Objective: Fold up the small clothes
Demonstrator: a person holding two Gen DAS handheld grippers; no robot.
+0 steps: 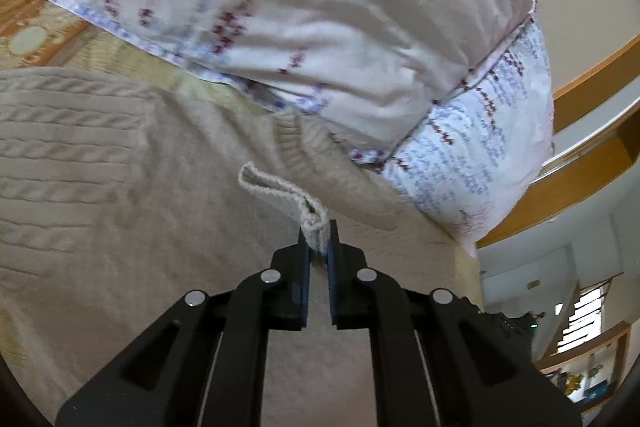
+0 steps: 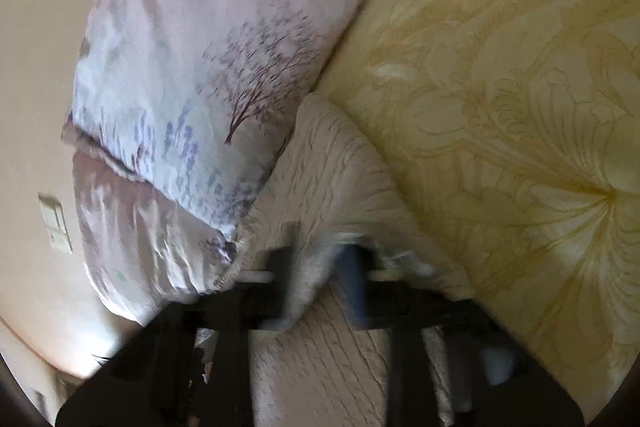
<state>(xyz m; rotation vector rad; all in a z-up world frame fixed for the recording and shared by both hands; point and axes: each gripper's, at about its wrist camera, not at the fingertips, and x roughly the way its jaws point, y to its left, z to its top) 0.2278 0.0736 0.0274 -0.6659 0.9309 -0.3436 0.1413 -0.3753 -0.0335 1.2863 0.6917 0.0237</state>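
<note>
Sweater (image 1: 120, 167) lies on the bedspread (image 2: 500, 67), pillow (image 1: 280, 7) at twelve o'clock. Left gripper (image 1: 319, 239) pinches its ribbed edge. Right gripper (image 2: 320, 259), blurred, is clamped on knit too.

A bedroom in a home: a bed under a yellow floral-patterned bedspread (image 2: 520, 107) fills the right of the right wrist view, two white pillows with printed trees (image 2: 192, 75) lie upper left, and a wooden headboard (image 1: 592, 79) curves at right in the left wrist view.

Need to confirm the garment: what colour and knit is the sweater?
Beige sweater, cable-knit with ribbed edges; clearest in the left wrist view.
</note>
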